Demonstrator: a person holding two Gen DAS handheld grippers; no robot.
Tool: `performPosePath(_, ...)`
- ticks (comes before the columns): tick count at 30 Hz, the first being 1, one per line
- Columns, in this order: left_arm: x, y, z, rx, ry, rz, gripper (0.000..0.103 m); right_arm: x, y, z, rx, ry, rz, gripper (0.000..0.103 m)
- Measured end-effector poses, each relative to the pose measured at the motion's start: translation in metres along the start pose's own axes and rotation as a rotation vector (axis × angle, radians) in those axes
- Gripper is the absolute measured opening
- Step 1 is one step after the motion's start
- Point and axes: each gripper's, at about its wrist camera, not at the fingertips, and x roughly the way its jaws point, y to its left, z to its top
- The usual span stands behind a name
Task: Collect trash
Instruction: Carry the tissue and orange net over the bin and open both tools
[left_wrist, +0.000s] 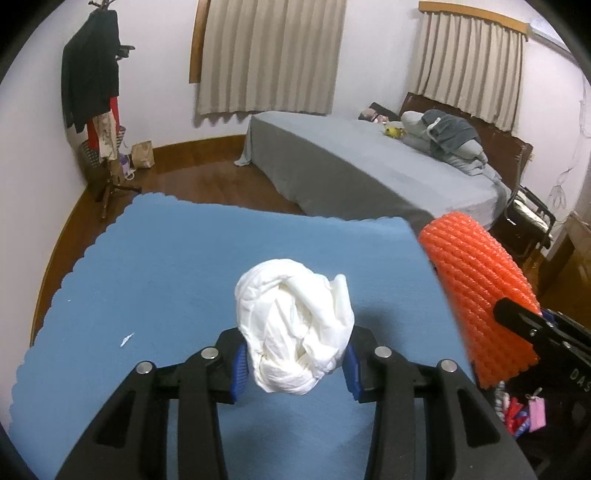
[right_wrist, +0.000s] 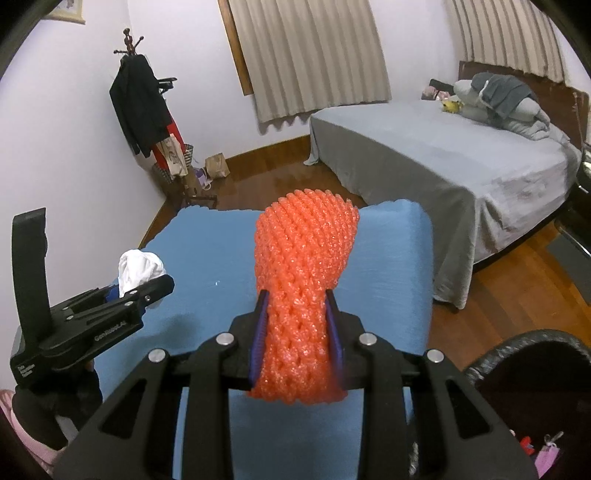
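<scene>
Crumpled white plastic wad (left_wrist: 295, 328) clamped in my left gripper (left_wrist: 294, 363), above blue-covered bench (left_wrist: 147, 266). Orange foam net sleeve (right_wrist: 303, 295) pinched by my right gripper (right_wrist: 297, 332). Pickup looks done, I judge; next: carry both to black-lined bin (right_wrist: 532, 354) at right, release.

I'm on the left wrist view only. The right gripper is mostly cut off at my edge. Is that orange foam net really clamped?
Observer: Yes. The right gripper pinches the orange foam net at its waist, both fingers pressing in.
Operator: Any bin nearby?
Observer: A black bag-lined rim shows at the lower right of the right wrist view.
Operator: Does my white wad look held from there?
Observer: The white wad sits in the left gripper, above the blue cloth.
</scene>
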Motion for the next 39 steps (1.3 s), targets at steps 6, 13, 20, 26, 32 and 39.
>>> performPosePath(6,-0.026,-0.021,-0.002,0.027,-0.032,-0.024,0.041,-0.029,-0.008,-0.005,0.004,-0.016,-0.010,0.028)
performPosePath(13,-0.051,-0.052,-0.009,0.059,-0.035,-0.074,0.041,-0.067,-0.020,-0.016,0.020,-0.042,-0.030,0.028)
performPosePath(20,-0.074,-0.080,-0.019,0.078,-0.041,-0.115,0.041,-0.100,-0.032,-0.028,0.026,-0.068,-0.058,0.028)
performPosePath(26,-0.089,-0.103,-0.026,0.100,-0.047,-0.148,0.041,-0.121,-0.041,-0.037,0.038,-0.085,-0.084,0.028)
performPosePath(32,-0.100,-0.120,-0.030,0.122,-0.059,-0.169,0.041,-0.141,-0.044,-0.044,0.051,-0.104,-0.109,0.028)
performPosePath(39,-0.113,-0.141,-0.033,0.153,-0.076,-0.195,0.041,-0.161,-0.053,-0.051,0.058,-0.126,-0.139,0.028)
